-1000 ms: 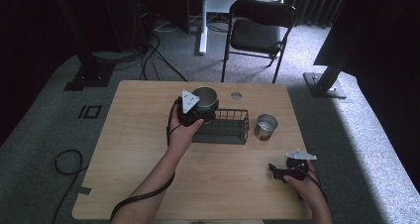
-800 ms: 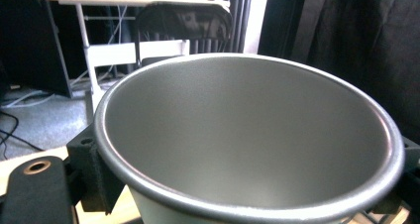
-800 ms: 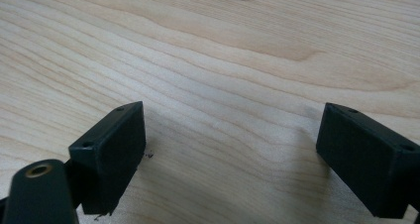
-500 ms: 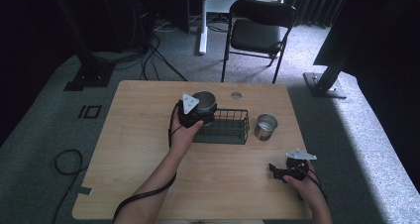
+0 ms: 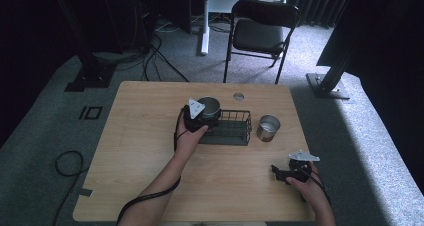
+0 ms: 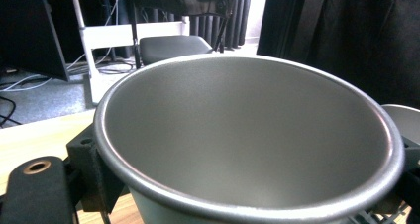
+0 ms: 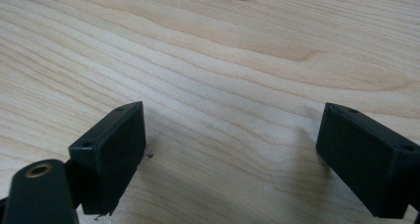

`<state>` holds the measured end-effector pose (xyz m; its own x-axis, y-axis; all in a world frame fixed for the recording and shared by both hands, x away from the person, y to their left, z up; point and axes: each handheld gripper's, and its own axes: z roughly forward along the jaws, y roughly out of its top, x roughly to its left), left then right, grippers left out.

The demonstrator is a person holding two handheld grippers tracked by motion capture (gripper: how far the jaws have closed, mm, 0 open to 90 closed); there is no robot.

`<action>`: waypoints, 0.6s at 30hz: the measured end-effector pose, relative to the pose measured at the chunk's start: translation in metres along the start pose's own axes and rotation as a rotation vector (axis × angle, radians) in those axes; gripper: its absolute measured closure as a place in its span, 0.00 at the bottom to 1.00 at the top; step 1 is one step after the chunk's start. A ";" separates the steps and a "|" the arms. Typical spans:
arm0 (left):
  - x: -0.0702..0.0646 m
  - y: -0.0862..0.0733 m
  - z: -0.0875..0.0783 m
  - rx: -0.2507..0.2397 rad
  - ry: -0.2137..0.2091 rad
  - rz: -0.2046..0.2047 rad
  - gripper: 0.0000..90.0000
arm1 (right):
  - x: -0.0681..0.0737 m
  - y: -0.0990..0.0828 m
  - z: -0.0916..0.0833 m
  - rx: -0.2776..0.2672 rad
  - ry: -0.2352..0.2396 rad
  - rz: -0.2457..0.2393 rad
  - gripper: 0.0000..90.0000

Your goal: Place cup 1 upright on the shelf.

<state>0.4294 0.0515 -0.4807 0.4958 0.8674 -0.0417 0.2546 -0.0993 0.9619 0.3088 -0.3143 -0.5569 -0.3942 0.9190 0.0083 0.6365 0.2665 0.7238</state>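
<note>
The counter (image 5: pixel 150 136) is pale wood with rounded corners, its grain running plainly across the right gripper view. It stands on grey carpet in a dim room. At the far left a black cable (image 5: pixel 67 161) loops on the floor, and a dark stand foot (image 5: pixel 87 78) sits beyond the counter's left corner. Behind the middle of the counter stands a black folding chair (image 5: pixel 260 33), with dark curtains further back and a black frame post (image 5: pixel 335 61) at the right.

Left of centre, the left claw (image 5: pixel 200 117) pinches a metal cup (image 5: pixel 209 107) by its wall, holding it over the left end of a black wire basket (image 5: pixel 227 128); whether the cup touches the basket cannot be told. The cup (image 6: pixel 247 135) stands roughly upright, its axis vertical and its open mouth upward, tipped a little toward the left gripper view's camera, with dull grey inside and a rolled rim.

Just right of the basket a second metal cup (image 5: pixel 268 128) stands upright on the counter, mouth up.

At the near right edge the right claw (image 5: pixel 278 172) rests low on the counter, its jaws spread wide with bare wood between them (image 7: pixel 233 154), pointing left.
</note>
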 end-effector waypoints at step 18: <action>-0.004 -0.002 -0.005 0.021 -0.044 0.059 0.03 | 0.000 0.000 0.000 0.000 0.000 0.000 0.13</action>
<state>0.4227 0.0508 -0.4811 0.5465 0.8375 0.0027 0.2407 -0.1602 0.9573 0.3089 -0.3143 -0.5569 -0.3939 0.9191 0.0086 0.6368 0.2661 0.7236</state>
